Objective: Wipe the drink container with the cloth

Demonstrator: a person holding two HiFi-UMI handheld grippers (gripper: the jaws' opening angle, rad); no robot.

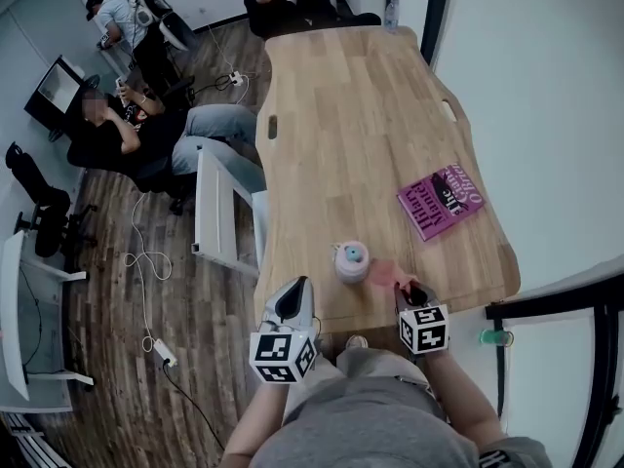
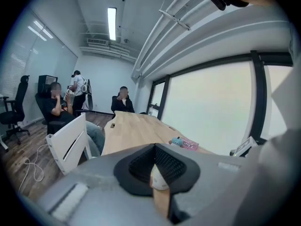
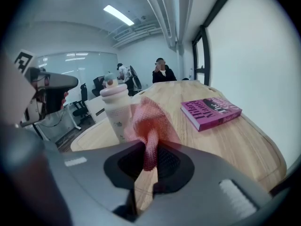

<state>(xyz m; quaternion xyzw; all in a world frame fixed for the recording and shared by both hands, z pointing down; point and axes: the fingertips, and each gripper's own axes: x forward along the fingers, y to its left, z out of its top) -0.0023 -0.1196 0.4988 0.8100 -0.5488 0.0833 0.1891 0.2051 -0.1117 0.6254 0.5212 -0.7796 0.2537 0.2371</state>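
Note:
The drink container (image 1: 352, 260), a pale pink bottle with a blue figure on its lid, stands upright near the table's front edge. It shows large in the right gripper view (image 3: 115, 111) and small in the left gripper view (image 2: 177, 141). My right gripper (image 1: 413, 293) is shut on a pink mesh cloth (image 1: 384, 273), which hangs just right of the bottle and looks close to touching it (image 3: 149, 124). My left gripper (image 1: 292, 302) hovers at the table's front edge, left of the bottle and apart from it. Its jaws are together with nothing held (image 2: 154, 149).
A magenta book (image 1: 441, 201) lies on the wooden table (image 1: 361, 115) to the right. A white chair (image 1: 216, 213) stands at the table's left side. Several seated people are at the far left and the far end. A window wall runs along the right.

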